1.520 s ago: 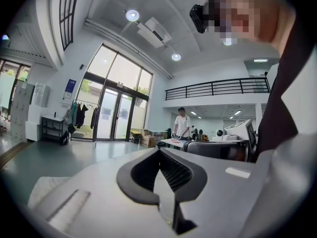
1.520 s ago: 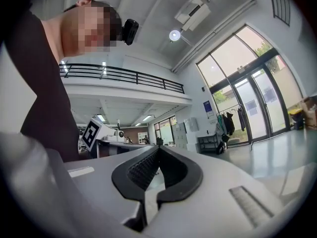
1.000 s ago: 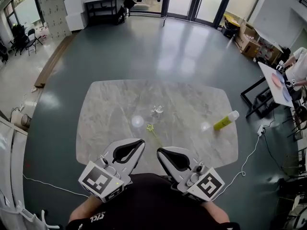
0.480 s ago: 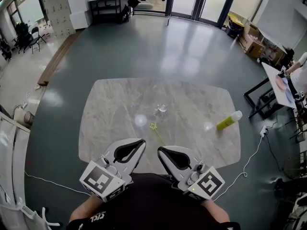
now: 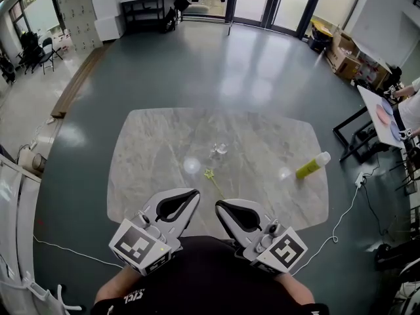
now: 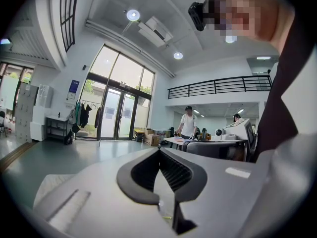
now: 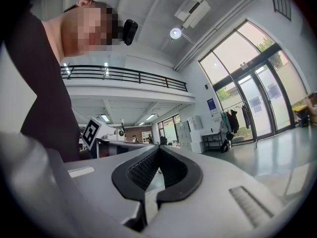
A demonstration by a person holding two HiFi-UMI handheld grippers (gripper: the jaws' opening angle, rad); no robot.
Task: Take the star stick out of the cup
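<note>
The star stick (image 5: 211, 180), a thin yellow-green wand with a star at its far end, lies flat on the marble table (image 5: 144, 169), just in front of the small clear cup (image 5: 218, 150). The stick is outside the cup. Both grippers are held close to the person's body at the table's near edge, well short of the stick. My left gripper (image 5: 195, 193) (image 6: 158, 150) is shut with nothing between its jaws. My right gripper (image 5: 218, 207) (image 7: 158, 148) is shut and empty too. Both gripper views point up and across the room, so neither shows the cup.
A yellow bottle (image 5: 310, 165) with a white cap lies on its side at the table's right edge. Two bright ceiling-light reflections sit on the tabletop. A white cable (image 5: 341, 215) runs over the floor at the right. People stand at a desk in the distance (image 6: 188, 125).
The head view has shifted slightly, so the table sits a little to the right in the picture. Both grippers, the stick and the cup have stayed where they were.
</note>
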